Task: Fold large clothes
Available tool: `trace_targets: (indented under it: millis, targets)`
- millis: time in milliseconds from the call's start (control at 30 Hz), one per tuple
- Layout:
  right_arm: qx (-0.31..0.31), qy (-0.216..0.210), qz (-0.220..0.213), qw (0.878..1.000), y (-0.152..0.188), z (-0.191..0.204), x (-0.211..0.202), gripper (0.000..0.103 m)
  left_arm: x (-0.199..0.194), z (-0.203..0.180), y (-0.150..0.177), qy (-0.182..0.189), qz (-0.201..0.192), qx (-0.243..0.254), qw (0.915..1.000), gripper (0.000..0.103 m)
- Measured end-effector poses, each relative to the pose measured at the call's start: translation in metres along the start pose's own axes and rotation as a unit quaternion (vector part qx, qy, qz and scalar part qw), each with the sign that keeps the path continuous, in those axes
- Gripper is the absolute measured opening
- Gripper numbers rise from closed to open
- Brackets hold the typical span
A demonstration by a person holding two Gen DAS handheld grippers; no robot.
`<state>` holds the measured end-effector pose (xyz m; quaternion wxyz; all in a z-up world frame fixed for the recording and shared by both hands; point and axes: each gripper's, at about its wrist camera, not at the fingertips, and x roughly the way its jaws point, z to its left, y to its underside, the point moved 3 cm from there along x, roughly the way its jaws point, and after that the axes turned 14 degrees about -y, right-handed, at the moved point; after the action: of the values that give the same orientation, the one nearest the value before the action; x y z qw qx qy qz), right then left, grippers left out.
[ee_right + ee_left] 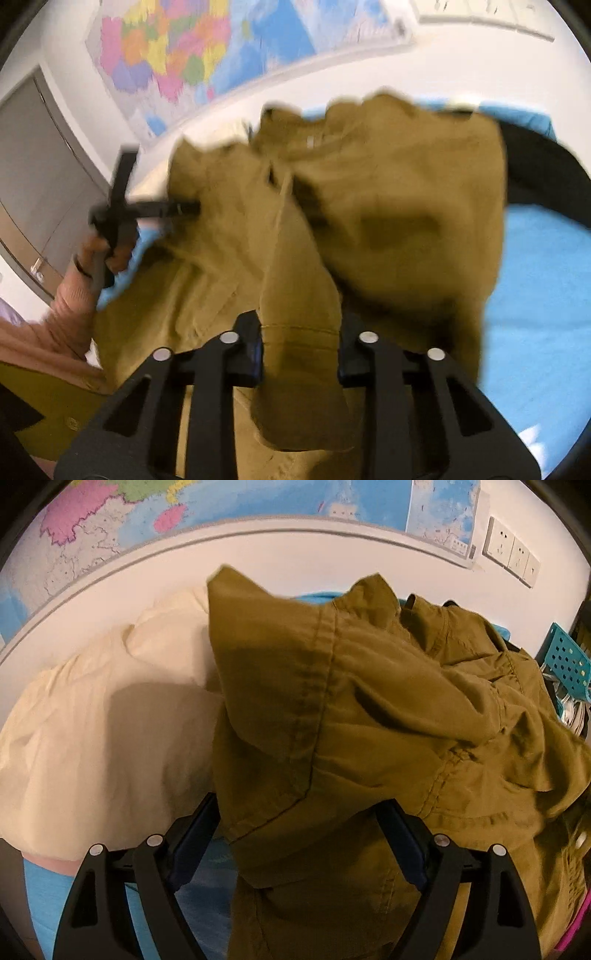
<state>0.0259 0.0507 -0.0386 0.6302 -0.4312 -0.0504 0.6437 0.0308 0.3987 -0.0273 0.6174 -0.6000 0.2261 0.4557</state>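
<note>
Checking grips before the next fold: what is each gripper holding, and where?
Right gripper pinches a hemmed fold of the olive garment. Left gripper stands open around its edge, not gripping.

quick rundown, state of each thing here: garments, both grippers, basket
olive jacket: crumpled, lifted, not yet folded
cream garment: lying rumpled on the blue cover, beside the jacket
left gripper: jaws wide, jacket fabric draped between them
right gripper: closed on a fold of the jacket
teal basket: at the right edge, contents unclear

White wall, colourful map, sockets, grey door
</note>
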Motion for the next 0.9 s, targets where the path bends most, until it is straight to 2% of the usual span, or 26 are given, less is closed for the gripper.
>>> trace_targets:
  millis: [133,200,233,300,333,367,433,567,600,667,700,733,767,833,867,900]
  targets:
    - [0.013,0.026,-0.040,0.999,-0.052,-0.025,-0.029,0.023,-0.010,-0.001,-0.010,0.002,-0.018,-0.006,0.9998,0.083]
    - [0.029,0.043,-0.021,0.998,-0.066,-0.052,-0.022,0.026,-0.007,-0.003,-0.013,0.005,-0.010,-0.011,0.9999,0.083]
    - [0.058,0.045,-0.014,0.997,-0.068,-0.069,-0.014,0.030,-0.001,-0.004,-0.014,0.000,0.000,-0.013,0.9999,0.083]
    - [0.094,0.055,0.003,0.994,-0.066,-0.096,0.001,0.038,0.008,-0.009,-0.013,-0.019,0.011,-0.005,0.9997,0.083]
    - [0.104,0.075,0.006,0.992,-0.063,-0.108,0.005,0.046,0.013,-0.011,-0.012,-0.031,0.015,0.003,0.9994,0.083]
    - [0.122,0.082,0.002,0.989,-0.058,-0.117,0.006,0.062,0.015,-0.012,-0.011,-0.039,0.015,0.007,0.9991,0.084]
    - [0.137,0.048,-0.024,0.989,-0.049,-0.120,-0.001,0.071,0.011,-0.013,-0.011,-0.040,0.012,0.007,0.9991,0.084]
    - [0.102,0.032,-0.061,0.992,-0.032,-0.104,-0.034,0.082,-0.009,-0.005,-0.012,-0.035,-0.013,0.001,0.9993,0.084]
    - [0.090,0.036,-0.060,0.993,-0.028,-0.100,-0.039,0.082,-0.017,-0.004,-0.011,-0.028,-0.024,-0.001,0.9993,0.083]
    - [0.067,0.080,-0.038,0.994,-0.021,-0.096,-0.037,0.082,-0.031,-0.003,-0.008,-0.006,-0.045,0.004,0.9989,0.083]
    - [0.057,0.102,-0.023,0.993,-0.020,-0.097,-0.032,0.079,-0.035,-0.005,-0.006,0.003,-0.053,0.009,0.9985,0.083]
    - [0.051,0.114,-0.011,0.992,-0.020,-0.098,-0.027,0.065,-0.040,-0.011,-0.004,0.018,-0.063,0.022,0.9976,0.083]
    - [0.046,0.123,0.000,0.991,-0.021,-0.098,-0.021,0.040,-0.041,-0.018,-0.002,0.031,-0.065,0.037,0.9967,0.083]
    - [0.037,0.136,-0.004,0.990,-0.025,-0.097,-0.016,0.017,-0.030,-0.030,-0.002,0.020,-0.055,0.055,0.9968,0.080]
    - [0.023,0.138,-0.021,0.990,-0.031,-0.093,-0.023,0.007,-0.023,-0.034,-0.003,0.010,-0.046,0.060,0.9971,0.075]
    - [0.012,0.133,-0.045,0.990,-0.039,-0.089,-0.030,0.007,-0.016,-0.035,-0.006,0.003,-0.038,0.060,0.9975,0.073]
